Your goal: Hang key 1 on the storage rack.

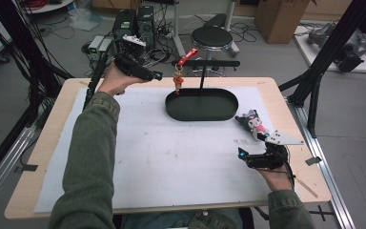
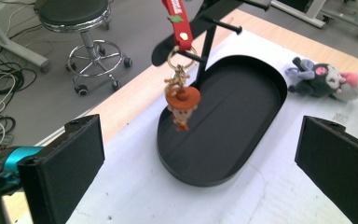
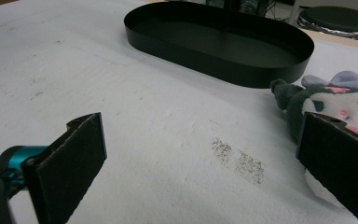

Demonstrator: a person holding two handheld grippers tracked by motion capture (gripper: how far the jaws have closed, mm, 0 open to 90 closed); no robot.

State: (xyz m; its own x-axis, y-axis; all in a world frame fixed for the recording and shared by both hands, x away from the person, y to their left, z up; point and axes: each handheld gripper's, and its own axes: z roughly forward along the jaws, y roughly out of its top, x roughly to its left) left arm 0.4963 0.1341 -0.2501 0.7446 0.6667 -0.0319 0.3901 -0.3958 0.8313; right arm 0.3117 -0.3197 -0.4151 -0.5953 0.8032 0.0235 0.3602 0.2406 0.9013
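Cables, a round stool (image 1: 211, 36) and a cardboard box crowd the floor beyond a wooden table (image 1: 43, 143), most of which is covered by a white mat (image 1: 171, 157). Toward the far edge of that mat sits a black oval tray (image 1: 201, 105) with a post rising from it to a horizontal bar (image 1: 214, 63), a small hanging stand.

From the near end of that bar hangs a keychain (image 1: 177, 81) on a red strap, its little orange-hatted figure dangling above the tray's left end and clear of the tray floor in the left gripper view (image 2: 182, 103). A plush toy (image 1: 252, 124), dark grey with pink, lies on the mat just right of the tray.

2 grippers are in play. The left gripper (image 1: 156, 75) is held up off the table at the far left, pointing toward the keychain, close to it but not touching; its jaws stand wide apart, with the figure framed between them farther off. The right gripper (image 1: 242, 153) rests low near the table's right front, also spread wide, with the plush just beside its right jaw in the right gripper view (image 3: 335, 100) and nothing between the pads.

Judging from this, the step in hand is the left gripper's approach to the hanging keychain, likely to take it off the bar or steady it. The next move calls for advancing until the figure or ring sits between the pads, then closing gently, since the charm hangs free and could swing away at a nudge.
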